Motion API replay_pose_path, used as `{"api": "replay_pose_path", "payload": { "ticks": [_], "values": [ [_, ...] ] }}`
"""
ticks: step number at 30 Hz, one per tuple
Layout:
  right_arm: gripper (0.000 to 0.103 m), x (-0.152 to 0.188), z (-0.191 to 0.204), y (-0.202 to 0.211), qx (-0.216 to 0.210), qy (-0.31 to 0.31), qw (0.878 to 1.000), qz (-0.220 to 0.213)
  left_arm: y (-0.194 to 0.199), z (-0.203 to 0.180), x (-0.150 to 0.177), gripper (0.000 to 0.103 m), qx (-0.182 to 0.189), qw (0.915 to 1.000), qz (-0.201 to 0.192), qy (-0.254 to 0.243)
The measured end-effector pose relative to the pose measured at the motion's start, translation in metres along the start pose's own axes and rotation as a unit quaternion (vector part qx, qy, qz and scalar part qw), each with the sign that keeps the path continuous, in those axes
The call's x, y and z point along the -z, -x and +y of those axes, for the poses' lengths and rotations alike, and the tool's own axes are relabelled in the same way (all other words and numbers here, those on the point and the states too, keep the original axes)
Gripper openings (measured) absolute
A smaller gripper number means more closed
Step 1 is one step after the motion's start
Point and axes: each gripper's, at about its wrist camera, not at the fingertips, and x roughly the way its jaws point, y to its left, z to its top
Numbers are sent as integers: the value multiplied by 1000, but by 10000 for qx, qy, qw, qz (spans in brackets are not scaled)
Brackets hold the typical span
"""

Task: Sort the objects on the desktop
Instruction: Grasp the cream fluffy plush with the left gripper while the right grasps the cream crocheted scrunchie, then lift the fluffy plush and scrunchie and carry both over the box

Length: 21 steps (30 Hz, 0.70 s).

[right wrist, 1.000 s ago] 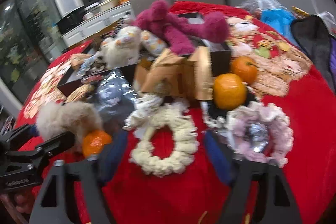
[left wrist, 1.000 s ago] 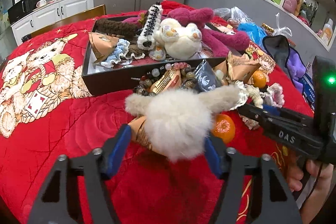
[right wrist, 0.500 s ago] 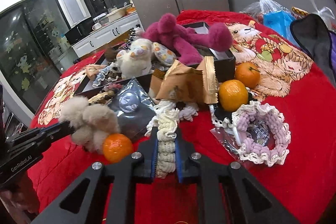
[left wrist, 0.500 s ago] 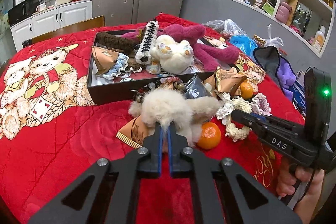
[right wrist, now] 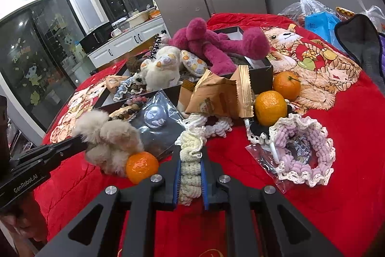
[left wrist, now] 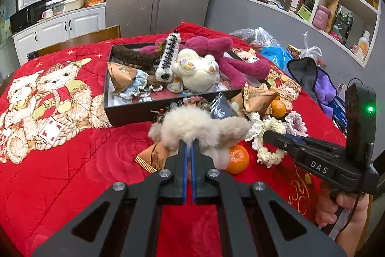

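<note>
My left gripper is shut on a fluffy beige fur scrunchie, held just above the red cloth in front of the black tray; the fur scrunchie also shows in the right wrist view. My right gripper is shut on a cream crocheted scrunchie, which also shows in the left wrist view. The black tray holds a white plush, a magenta plush and hair ties.
Mandarins, brown snack packets, a grey bag, beads and a pink-white scrunchie lie on the red cloth by the tray. Bags and dark cloth sit far right.
Both grippers closed from open, the left on the fur scrunchie and the right on the cream scrunchie, then drew back and lifted a little.
</note>
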Motion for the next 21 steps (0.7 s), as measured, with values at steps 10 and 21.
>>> {"api": "replay_pose_path", "payload": {
  "ticks": [10,21],
  "values": [
    [14,-6,6,14,-177,36,9996,-222,28,-4,-8,2,-163,9994,-274,-110],
    [14,-24,64,50,-415,585,9957,-589,89,-2,-22,2,-432,9956,-825,-108]
  ]
}}
